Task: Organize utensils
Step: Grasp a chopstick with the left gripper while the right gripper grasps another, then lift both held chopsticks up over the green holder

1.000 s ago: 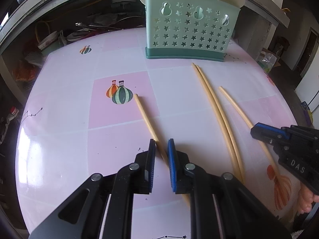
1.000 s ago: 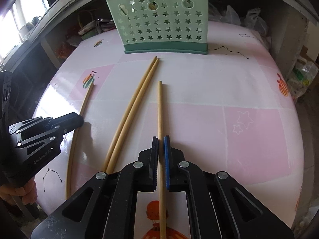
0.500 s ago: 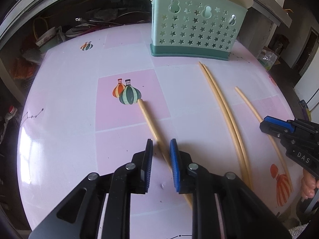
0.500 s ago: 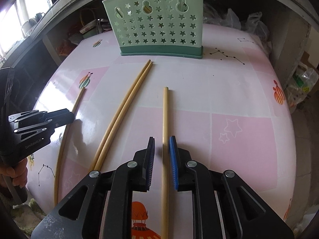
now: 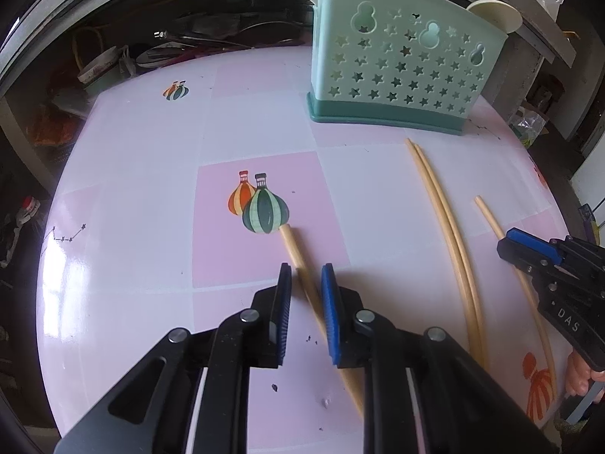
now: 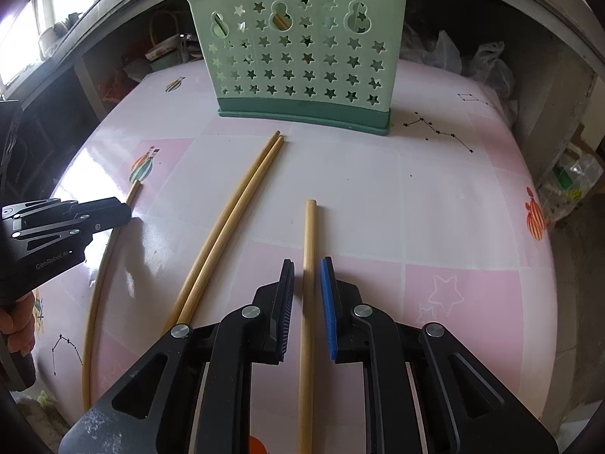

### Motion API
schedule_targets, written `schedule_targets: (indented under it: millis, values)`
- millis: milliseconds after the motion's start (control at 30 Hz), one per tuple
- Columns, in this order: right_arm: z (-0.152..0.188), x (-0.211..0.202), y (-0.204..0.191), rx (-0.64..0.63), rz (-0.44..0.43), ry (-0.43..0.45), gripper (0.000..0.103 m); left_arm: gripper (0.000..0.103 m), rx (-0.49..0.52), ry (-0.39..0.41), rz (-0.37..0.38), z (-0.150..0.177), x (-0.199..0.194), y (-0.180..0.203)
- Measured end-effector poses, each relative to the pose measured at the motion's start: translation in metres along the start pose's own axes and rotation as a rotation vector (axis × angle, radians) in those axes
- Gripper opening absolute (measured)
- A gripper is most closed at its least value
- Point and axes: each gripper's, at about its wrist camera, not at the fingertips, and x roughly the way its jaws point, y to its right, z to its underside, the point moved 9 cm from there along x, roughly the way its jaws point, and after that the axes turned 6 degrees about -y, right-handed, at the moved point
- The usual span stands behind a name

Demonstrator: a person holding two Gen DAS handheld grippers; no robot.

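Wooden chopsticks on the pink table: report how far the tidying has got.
Done: a few utensils stand in the green star-cut plastic holder. In hand: nothing gripped; the left gripper straddles one wooden chopstick, the right gripper, jaws just opening, another. Left: all four chopsticks lie on the pink table.

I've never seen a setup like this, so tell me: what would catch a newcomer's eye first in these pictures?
Probably the mint-green holder punched with star holes, upright at the far edge of the pink table. Next, the pale chopsticks on the table: a close pair in the middle and a single one on each side. The left claw straddles one single chopstick, the right claw straddles the other, neither pinching.
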Motion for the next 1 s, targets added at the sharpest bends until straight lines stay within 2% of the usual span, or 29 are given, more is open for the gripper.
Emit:
schedule_targets:
  millis: [133,300,433,533,700,1000]
  values:
    - [-0.002,0.001,0.001,-0.001,0.004,0.016,0.006,0.008,-0.033,0.009,-0.010,-0.003,0.001,-0.004]
    - [-0.004,0.001,0.000,0.005,-0.015,0.022,0.005,0.006,-0.037,0.015,-0.014,-0.004,0.001,-0.004]
    - [-0.008,-0.011,0.004,0.053,-0.070,0.047,0.005,0.006,-0.039,0.054,0.001,-0.008,-0.013,-0.004]
    - [-0.014,-0.029,0.007,0.096,-0.127,0.084,0.005,0.006,-0.038,0.113,0.028,-0.014,-0.035,-0.003]
    - [-0.028,-0.069,0.009,0.143,-0.203,0.173,0.005,0.006,-0.038,0.261,0.101,-0.034,-0.089,0.000]
    - [-0.049,-0.124,0.011,0.155,-0.250,0.319,0.005,0.006,-0.017,0.522,0.223,-0.093,-0.184,0.012]
